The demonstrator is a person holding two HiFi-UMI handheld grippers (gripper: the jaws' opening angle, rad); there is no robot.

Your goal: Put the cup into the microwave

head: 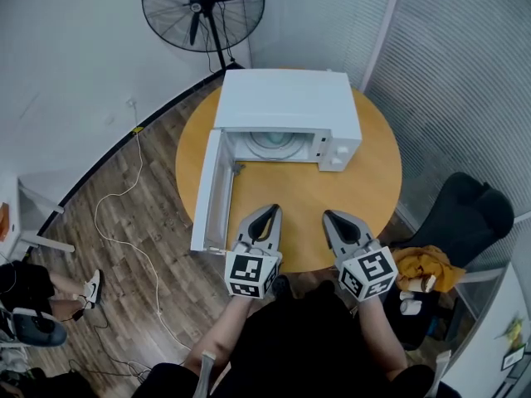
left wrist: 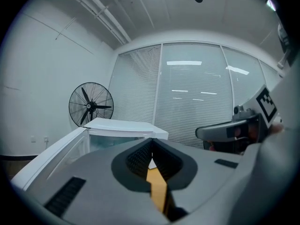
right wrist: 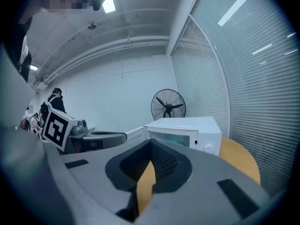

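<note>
Microwave point(head: 286, 102) open, both grippers empty, no cup in plain view.
Door point(head: 211, 191) hangs wide open over the round tabletop point(head: 377, 181). Left gripper point(head: 269, 211) and right gripper point(head: 331, 216) sit at the near edge, jaws of each closed tip to tip on nothing. Pale round shape point(head: 270, 143) in the cavity: cup or turntable, can't tell. If it's the cup, placing looks done. No brand or label readable, only square markers on the gripper cubes.
</note>
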